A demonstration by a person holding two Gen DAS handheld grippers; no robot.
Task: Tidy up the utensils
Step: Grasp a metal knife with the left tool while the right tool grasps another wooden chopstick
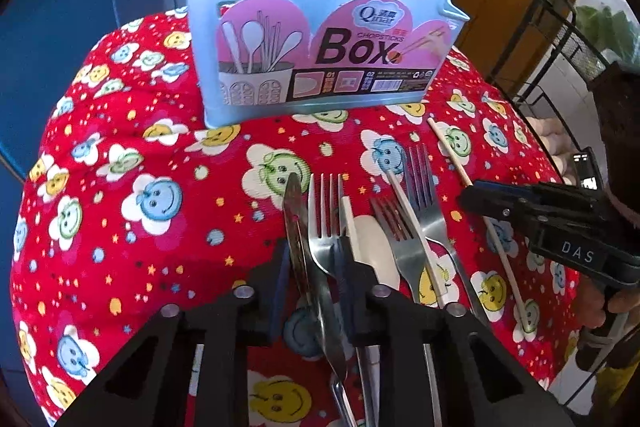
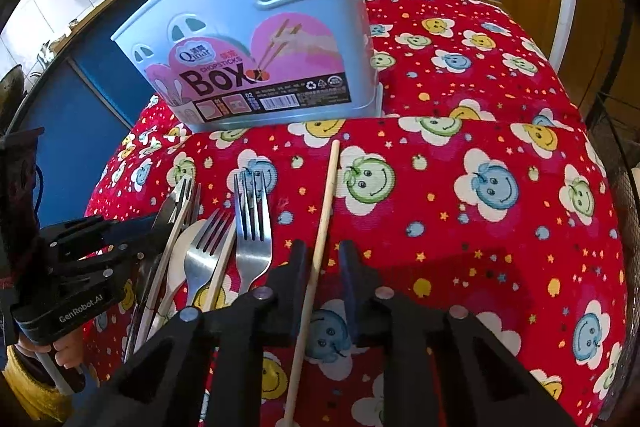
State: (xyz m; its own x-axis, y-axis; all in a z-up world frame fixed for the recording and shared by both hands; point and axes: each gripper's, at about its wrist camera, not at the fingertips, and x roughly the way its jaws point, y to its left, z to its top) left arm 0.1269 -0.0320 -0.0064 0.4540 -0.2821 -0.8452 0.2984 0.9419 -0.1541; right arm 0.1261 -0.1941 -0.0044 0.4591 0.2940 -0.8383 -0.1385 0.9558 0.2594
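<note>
Left wrist risk: the left gripper (image 1: 316,263), jaws narrowly parted around the steel table knife (image 1: 295,223) and steel fork (image 1: 326,223), may drag both.
Axis: tips point at the pale blue plastic chopsticks box (image 1: 320,23).
Right wrist risk: the right gripper (image 2: 324,263), jaws parted astride the pale wooden chopstick (image 2: 320,247), could roll it.
Axis: lying on the red smiley-print cloth (image 2: 460,227), aimed boxward.

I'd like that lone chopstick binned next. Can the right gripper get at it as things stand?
Probably yes. The right gripper already straddles the chopstick, jaws open on either side. It lies apart from the fork pile, with nothing over it.
</note>
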